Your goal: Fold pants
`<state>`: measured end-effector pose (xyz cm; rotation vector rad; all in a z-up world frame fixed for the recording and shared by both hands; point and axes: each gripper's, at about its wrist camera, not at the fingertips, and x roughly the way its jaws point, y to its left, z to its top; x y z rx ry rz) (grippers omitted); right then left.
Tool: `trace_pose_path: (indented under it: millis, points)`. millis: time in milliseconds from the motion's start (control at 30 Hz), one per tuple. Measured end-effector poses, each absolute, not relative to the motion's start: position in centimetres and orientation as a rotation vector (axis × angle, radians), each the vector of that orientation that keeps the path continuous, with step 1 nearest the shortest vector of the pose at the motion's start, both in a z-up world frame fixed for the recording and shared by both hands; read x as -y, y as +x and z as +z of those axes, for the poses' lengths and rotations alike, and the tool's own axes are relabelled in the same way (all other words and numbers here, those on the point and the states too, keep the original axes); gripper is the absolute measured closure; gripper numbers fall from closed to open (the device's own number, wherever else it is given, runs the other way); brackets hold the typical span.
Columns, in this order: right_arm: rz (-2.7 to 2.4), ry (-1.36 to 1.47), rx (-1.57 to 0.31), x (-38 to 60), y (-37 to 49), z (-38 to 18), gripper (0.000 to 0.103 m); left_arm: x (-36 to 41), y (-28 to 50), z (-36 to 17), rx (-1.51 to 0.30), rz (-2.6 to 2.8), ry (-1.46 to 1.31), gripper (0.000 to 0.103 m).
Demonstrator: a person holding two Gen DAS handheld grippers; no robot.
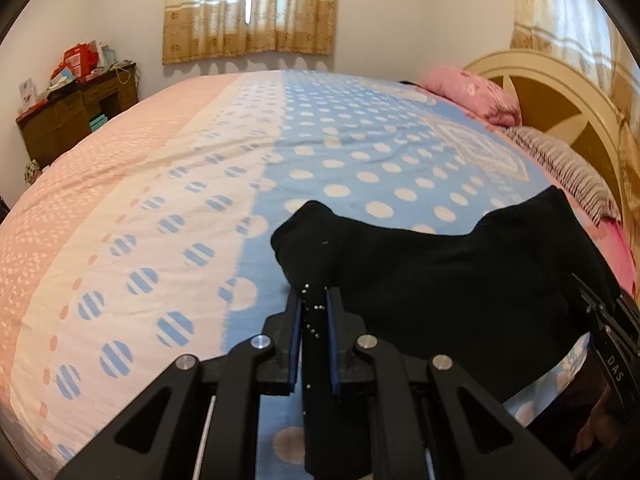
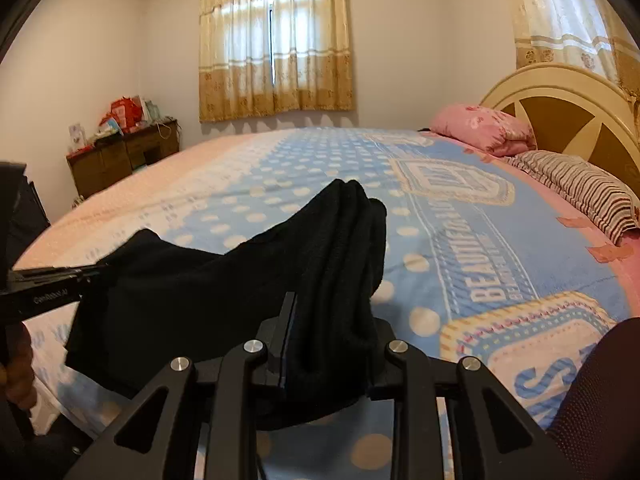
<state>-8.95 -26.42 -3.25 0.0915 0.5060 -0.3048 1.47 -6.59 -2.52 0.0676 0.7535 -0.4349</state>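
A wide bed [image 1: 200, 168] fills both views, its cover pink on the far left, then white with striped dots, then blue with white dots and printed lettering. At its head, on the right, a pink pillow [image 2: 486, 128] lies against a cream headboard [image 2: 560, 92], with a striped pillow [image 2: 580, 192] just beside it. Curtains [image 2: 276, 40] hang over the window on the far wall, and a second curtain hangs behind the headboard. A dark wooden desk [image 2: 120, 156] stands in the far left corner, piled with red bags and boxes. Nothing lies on the cover between the tools and the pillows.

The black pants [image 2: 224, 288] hang lifted off the blue part of the cover, stretched between the two tools and sagging in the middle. The left tool [image 1: 314, 316] is clamped on a thin edge of the cloth, its blue pads pressed close, and a bunch of fabric rises just beyond its tips. The right tool [image 2: 332, 320] is clamped on a thicker bundle of folds, which stands up in a peak ahead of its fingers and drapes over the right one. In the right wrist view, the left tool reaches in from the left edge, a hand [image 2: 16, 364] under it.
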Motion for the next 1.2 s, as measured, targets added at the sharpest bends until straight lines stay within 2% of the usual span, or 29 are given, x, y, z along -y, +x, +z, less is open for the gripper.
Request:
trace_pose_path:
  millis: [200, 300, 367, 400, 433, 467, 633, 767, 900, 967, 1000, 1033, 1067, 1100, 1200]
  points:
    - [-0.279, 0.036, -0.485, 24.4, -7.4, -2.2, 0.076, 4.9, 2.7, -2.5, -0.763, -0.429, 0.036, 0.09]
    - [-0.299, 0.023, -0.503, 24.4, -7.2, -2.6, 0.076, 3.5, 3.1, -2.7, -0.784, -0.461, -0.015, 0.085]
    - [-0.338, 0.025, -0.53, 25.3, -7.5, -3.4, 0.076, 2.6, 3.2, -2.5, -0.78, -0.477, -0.041, 0.069]
    - [-0.352, 0.031, -0.544, 25.8, -7.7, -3.8, 0.076, 2.1, 3.3, -2.4, -0.78, -0.48, -0.05, 0.044]
    - [-0.376, 0.045, -0.568, 26.7, -7.9, -4.5, 0.076, 1.7, 3.5, -2.4, -0.777, -0.476, -0.066, 0.028]
    - [-0.398, 0.056, -0.587, 27.4, -8.1, -5.2, 0.076, 1.3, 3.6, -2.4, -0.772, -0.466, -0.087, 0.027]
    - [-0.42, 0.222, -0.653, 30.6, -8.9, -8.0, 0.076, 2.6, 4.0, -3.6, -0.843, -0.513, -0.11, 0.027]
    - [-0.422, 0.181, -0.645, 30.0, -8.8, -7.9, 0.076, 5.4, 3.5, -5.1, -0.892, -0.574, -0.066, 0.027]
    - [-0.41, 0.222, -0.646, 30.7, -8.9, -8.2, 0.076, 6.6, 3.7, -7.2, -0.986, -0.602, -0.085, 0.032]
    - [-0.412, 0.207, -0.65, 30.5, -8.7, -8.3, 0.076, 6.8, 3.6, -7.3, -0.97, -0.597, -0.082, 0.035]
    - [-0.413, 0.2, -0.651, 30.4, -8.7, -8.3, 0.076, 7.0, 3.6, -7.2, -0.969, -0.615, -0.084, 0.046]
    - [-0.414, 0.194, -0.653, 30.4, -8.6, -8.3, 0.076, 7.1, 3.8, -7.3, -0.994, -0.646, -0.118, 0.062]
    - [-0.414, 0.193, -0.654, 30.4, -8.6, -8.4, 0.076, 7.0, 4.0, -7.5, -1.019, -0.667, -0.174, 0.068]
    - [-0.414, 0.193, -0.655, 30.4, -8.6, -8.4, 0.076, 6.8, 4.2, -7.8, -1.042, -0.691, -0.218, 0.081]
    - [-0.416, 0.182, -0.659, 30.2, -8.6, -8.3, 0.076, 6.3, 4.5, -8.0, -1.07, -0.704, -0.281, 0.084]
